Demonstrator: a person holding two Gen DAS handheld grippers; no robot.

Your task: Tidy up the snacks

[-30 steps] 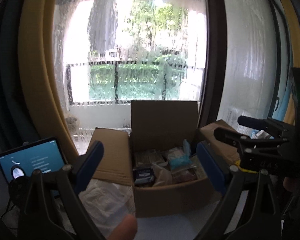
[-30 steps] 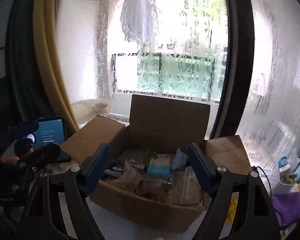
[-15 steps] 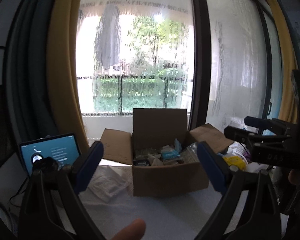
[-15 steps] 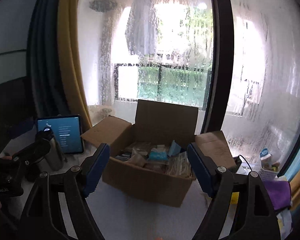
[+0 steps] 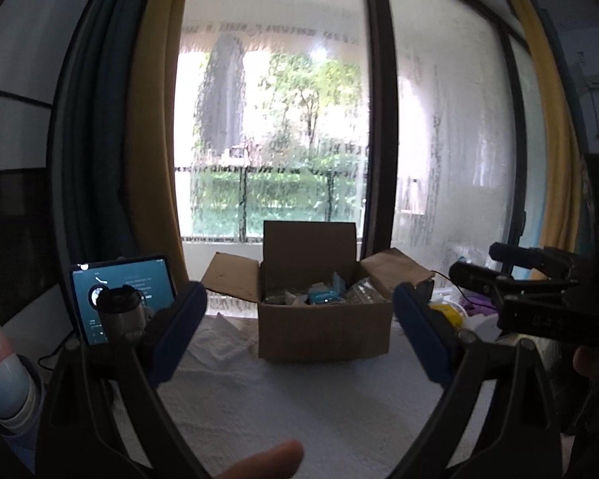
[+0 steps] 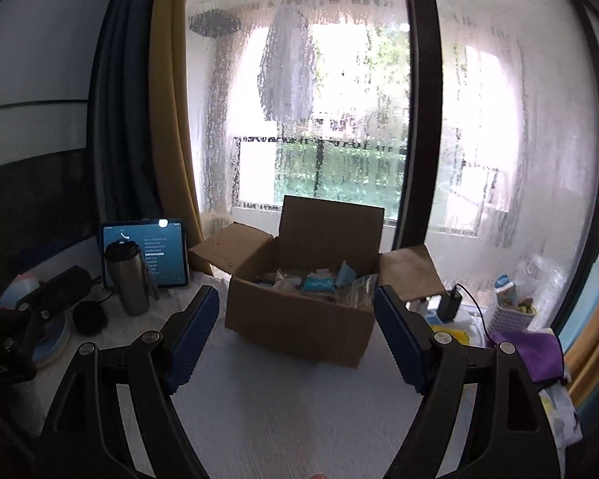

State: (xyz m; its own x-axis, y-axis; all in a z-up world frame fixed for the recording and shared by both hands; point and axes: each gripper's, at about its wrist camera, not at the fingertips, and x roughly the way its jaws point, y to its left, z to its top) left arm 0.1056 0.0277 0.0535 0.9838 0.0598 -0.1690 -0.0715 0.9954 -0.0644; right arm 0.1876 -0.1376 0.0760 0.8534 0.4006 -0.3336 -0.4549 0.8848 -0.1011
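Note:
An open cardboard box (image 5: 323, 329) (image 6: 295, 325) stands on a white cloth by the window, flaps spread. Snack packets (image 5: 321, 296) (image 6: 317, 281), some light blue, fill it. My left gripper (image 5: 299, 331) is open and empty, held back from the box. My right gripper (image 6: 297, 333) is open and empty, also held back from the box. The right gripper's body (image 5: 539, 299) shows at the right of the left wrist view.
A tablet (image 6: 145, 255) and a steel travel mug (image 6: 125, 279) stand at the left. A dark speaker (image 6: 56, 291) lies further left. A white basket (image 6: 511, 311), a charger (image 6: 449, 305) and a purple cloth (image 6: 531, 351) sit at the right. The white cloth (image 6: 279, 399) spreads in front.
Both grippers have pulled back and away from the box, which now looks smaller and farther. Both stay open and empty.

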